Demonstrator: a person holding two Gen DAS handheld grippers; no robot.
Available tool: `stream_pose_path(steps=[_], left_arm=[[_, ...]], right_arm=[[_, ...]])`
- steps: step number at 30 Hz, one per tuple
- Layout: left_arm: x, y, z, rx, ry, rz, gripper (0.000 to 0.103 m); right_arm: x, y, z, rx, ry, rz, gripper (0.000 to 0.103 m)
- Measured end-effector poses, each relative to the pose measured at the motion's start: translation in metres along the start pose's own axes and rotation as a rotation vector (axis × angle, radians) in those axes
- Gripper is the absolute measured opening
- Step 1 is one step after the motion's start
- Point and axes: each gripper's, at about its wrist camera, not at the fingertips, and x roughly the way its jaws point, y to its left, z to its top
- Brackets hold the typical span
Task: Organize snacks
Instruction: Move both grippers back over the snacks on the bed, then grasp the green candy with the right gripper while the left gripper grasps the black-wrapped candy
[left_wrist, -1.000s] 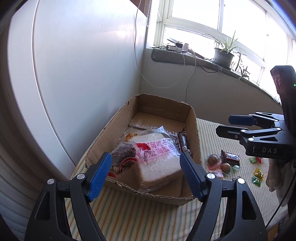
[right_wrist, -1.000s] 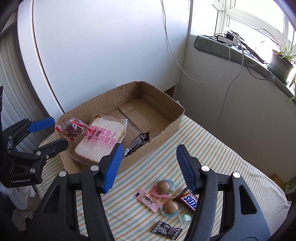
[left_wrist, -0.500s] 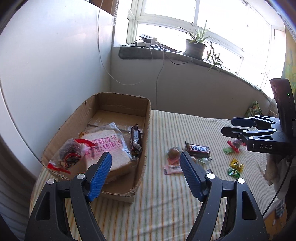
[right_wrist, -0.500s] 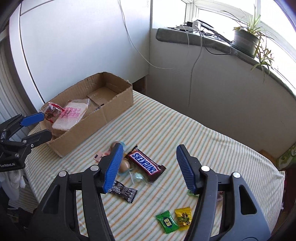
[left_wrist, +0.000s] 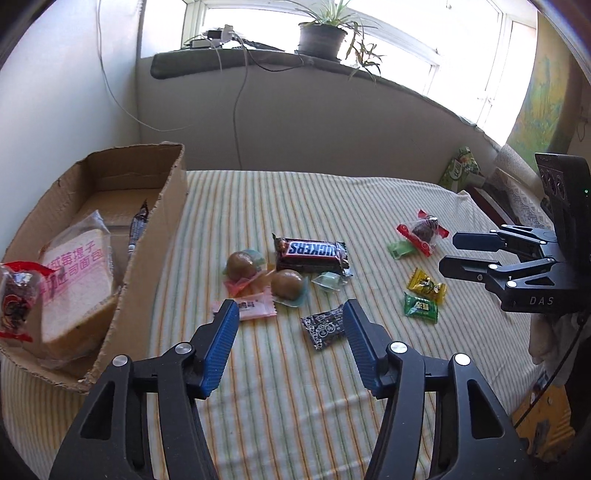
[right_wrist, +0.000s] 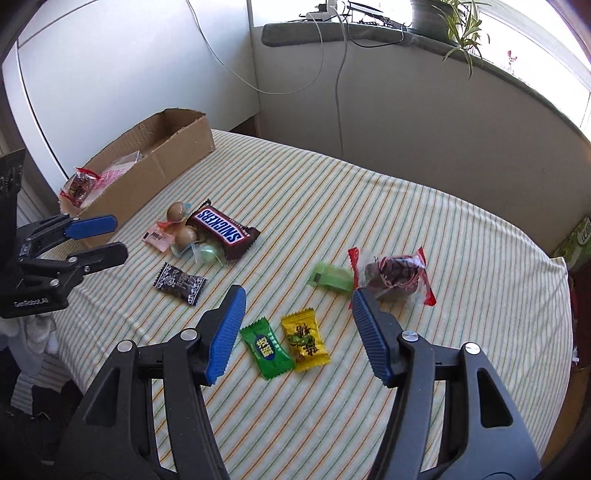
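Observation:
A cardboard box stands at the left of the striped table and holds a bagged bread slice, a red-wrapped pastry and a dark bar. Loose on the cloth lie a Snickers bar, two brown eggs in wrappers, a pink sachet, a black candy, green and yellow candies, and a red-wrapped pastry. My left gripper is open above the black candy. My right gripper is open above the green and yellow candies.
A window sill with a potted plant and cables runs behind the table. A white wall stands behind the box. A green packet lies at the table's far right edge.
Both grippers have swung right, away from the box and over the loose snacks on the cloth. Both stay open and empty.

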Motion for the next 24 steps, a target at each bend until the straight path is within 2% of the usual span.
stream_pose_path(steps=[3,5,7,14,24], left_arm=[[0.011,-0.011,0.001,0.033,0.034,-0.028,0.051],[0.018,-0.015,0.003,0.047,0.055,-0.045,0.050],[0.027,-0.020,0.005,0.065,0.078,-0.063,0.045],[0.047,-0.025,0.006,0.108,0.132,-0.078,0.045],[0.057,-0.031,0.001,0.177,0.166,-0.078,0.045]], right_arm=[[0.000,0.007,-0.011,-0.024,0.018,0.046,0.059],[0.004,0.014,-0.017,-0.048,0.041,0.076,0.044],[0.009,0.020,-0.021,-0.066,0.065,0.100,0.038],[0.026,0.029,-0.027,-0.086,0.101,0.136,0.037],[0.045,0.015,-0.026,-0.063,0.138,0.106,0.036]])
